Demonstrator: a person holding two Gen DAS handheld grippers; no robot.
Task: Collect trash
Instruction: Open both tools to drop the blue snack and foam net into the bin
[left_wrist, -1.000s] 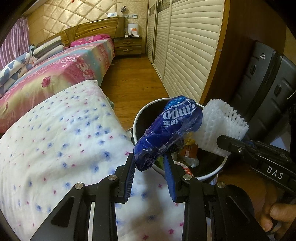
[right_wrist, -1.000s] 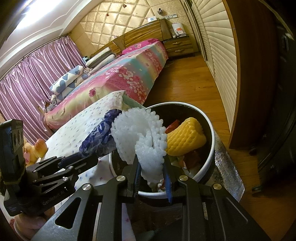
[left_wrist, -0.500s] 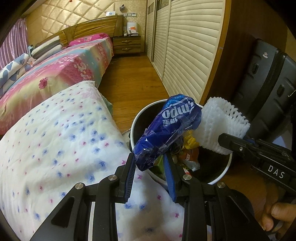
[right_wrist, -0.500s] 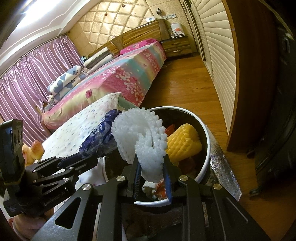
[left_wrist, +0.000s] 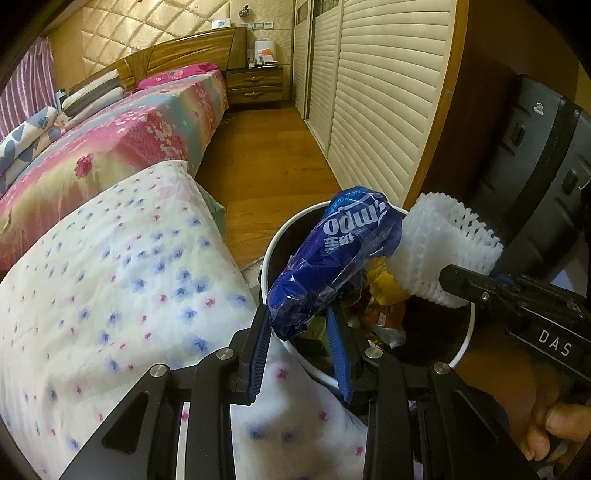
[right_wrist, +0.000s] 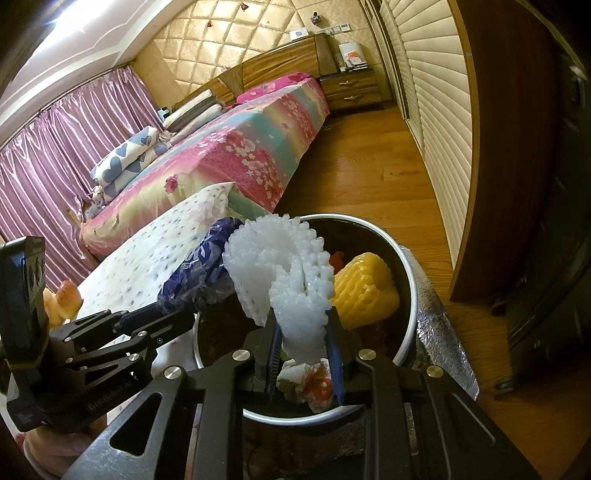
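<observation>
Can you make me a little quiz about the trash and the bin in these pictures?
1. Which gripper holds the blue plastic wrapper: left gripper or right gripper?
2. True or false: the white foam net already lies loose at the bottom of the trash bin.
3. Fill in: the yellow foam net sits inside the ____.

Key
1. The left gripper.
2. False; the right gripper pinches it above the bin.
3. Trash bin.
</observation>
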